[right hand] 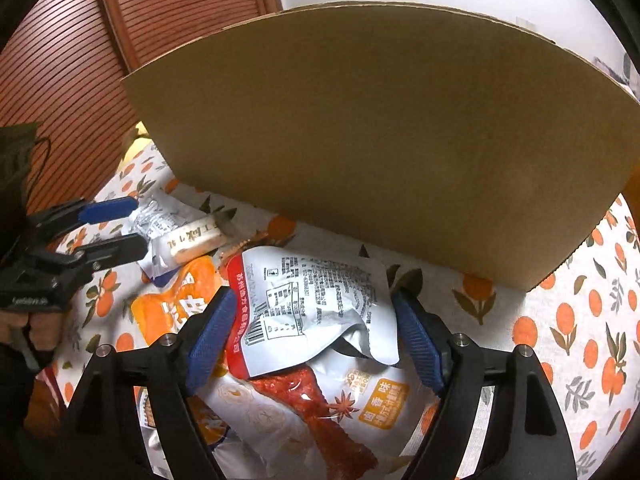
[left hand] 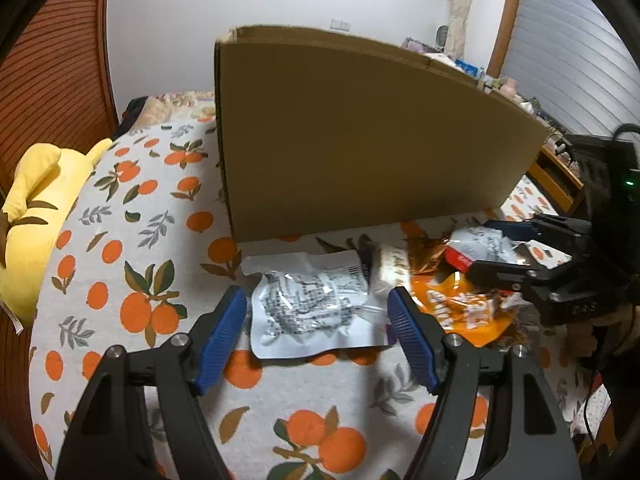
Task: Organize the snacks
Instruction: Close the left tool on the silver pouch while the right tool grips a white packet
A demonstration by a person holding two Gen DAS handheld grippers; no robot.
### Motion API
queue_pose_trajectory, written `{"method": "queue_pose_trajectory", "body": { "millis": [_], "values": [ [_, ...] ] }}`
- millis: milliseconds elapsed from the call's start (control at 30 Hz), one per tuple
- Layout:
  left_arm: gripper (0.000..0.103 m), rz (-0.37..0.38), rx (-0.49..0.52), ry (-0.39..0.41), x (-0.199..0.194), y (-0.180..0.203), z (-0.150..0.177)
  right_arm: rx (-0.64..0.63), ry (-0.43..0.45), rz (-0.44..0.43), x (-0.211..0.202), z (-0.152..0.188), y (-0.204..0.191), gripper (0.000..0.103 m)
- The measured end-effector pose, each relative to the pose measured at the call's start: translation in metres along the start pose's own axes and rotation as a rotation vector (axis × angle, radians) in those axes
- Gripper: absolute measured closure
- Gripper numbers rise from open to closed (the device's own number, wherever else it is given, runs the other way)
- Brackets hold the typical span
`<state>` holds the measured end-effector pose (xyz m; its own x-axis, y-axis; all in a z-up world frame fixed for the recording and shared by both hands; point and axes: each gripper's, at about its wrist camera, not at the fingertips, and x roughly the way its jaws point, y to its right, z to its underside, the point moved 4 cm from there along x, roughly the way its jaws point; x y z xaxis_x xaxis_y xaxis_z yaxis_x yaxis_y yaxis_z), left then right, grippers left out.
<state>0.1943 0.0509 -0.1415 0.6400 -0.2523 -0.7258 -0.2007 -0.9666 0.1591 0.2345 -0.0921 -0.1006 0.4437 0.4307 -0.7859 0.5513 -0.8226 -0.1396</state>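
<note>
Cardboard box (left hand: 360, 136) upright on orange-print sheet (left hand: 120, 240). Snack packets heaped at its foot. Left gripper (left hand: 318, 312) spread wide around silver pouch (left hand: 312, 304); right gripper (right hand: 312, 316) spread around red-edged pouch (right hand: 316, 296).

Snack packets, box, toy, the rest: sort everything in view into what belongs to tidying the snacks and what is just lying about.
For the job:
silver packet
red-edged packet
orange bag
small white bar
meat-stick pouch
cardboard box
left gripper, jaws open
right gripper, jaws open

Lying about:
yellow plush toy
orange-print bedsheet
</note>
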Motion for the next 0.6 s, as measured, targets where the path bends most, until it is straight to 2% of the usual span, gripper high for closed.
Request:
{"method": "queue_pose_trajectory", "body": {
  "millis": [133,367,600],
  "values": [
    [0.028,0.019,-0.028,-0.034,0.009,-0.006,-0.002,-0.006,0.008,-0.001,0.001,0.002,-0.001,0.022],
    [0.020,-0.033,0.031,-0.058,0.021,0.003,-0.007,-0.015,0.013,-0.006,0.000,0.004,-0.001,0.022],
    [0.020,-0.051,0.051,-0.077,0.027,0.007,-0.011,-0.016,0.014,-0.006,-0.001,0.004,-0.002,0.021]
  ]
}}
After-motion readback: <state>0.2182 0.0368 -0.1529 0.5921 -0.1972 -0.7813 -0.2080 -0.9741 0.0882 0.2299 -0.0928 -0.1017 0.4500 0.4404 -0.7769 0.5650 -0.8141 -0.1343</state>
